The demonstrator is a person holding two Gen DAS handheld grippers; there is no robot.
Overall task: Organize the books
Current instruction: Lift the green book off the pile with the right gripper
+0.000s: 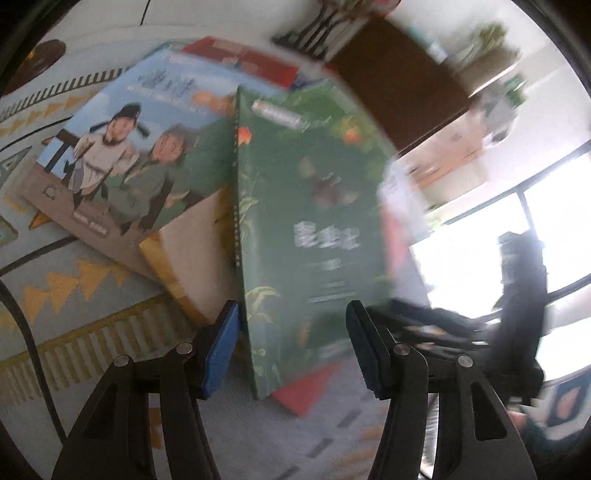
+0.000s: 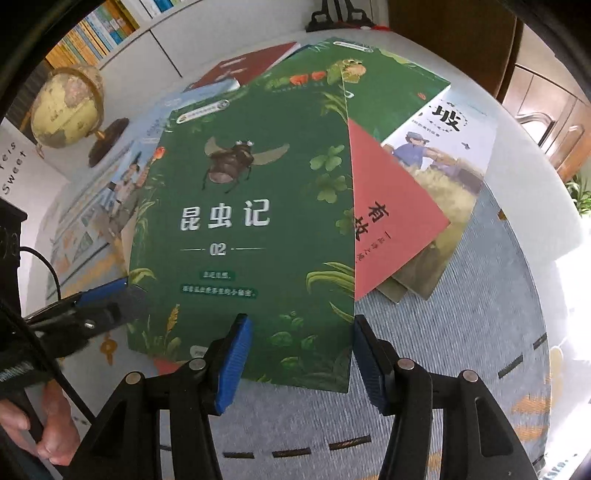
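Right hand-held gripper [image 2: 301, 350]: I have its jaws partly spread around the lower right corner of the green beetle book [image 2: 240, 229]. One blue pad lies over the cover, the other sits just beside the right edge. I cannot tell if the pads press on it.

Left hand-held gripper [image 1: 291, 339]: half spread astride the same green book near its spine. The left blue pad is just beside the spine, the right pad over the blurred cover. Whether it pinches I cannot tell. In the right wrist view its blue tip [image 2: 105, 291] touches the book's left edge.

My hand [image 2: 51, 424]: curled on the left handle, low left in the right wrist view.

Green beetle book: topmost of a fanned spread of books, its right edge lifted.

Books beneath: a red book [image 2: 391, 218] just right of it, a white book with a farmer [image 2: 443, 155] under that, a second green book with a frog [image 2: 388, 88] behind, a blue book with two figures [image 1: 125, 147] on the left, a dark red book [image 2: 251, 62] at the far end.

Desk: round, under a grey-blue patterned cloth [image 2: 461, 350] with dashes and yellow triangles.

Room: a globe [image 2: 66, 107] at the far left, a bookshelf [image 2: 99, 33] behind it, a bright window [image 1: 535, 221] in the left wrist view.
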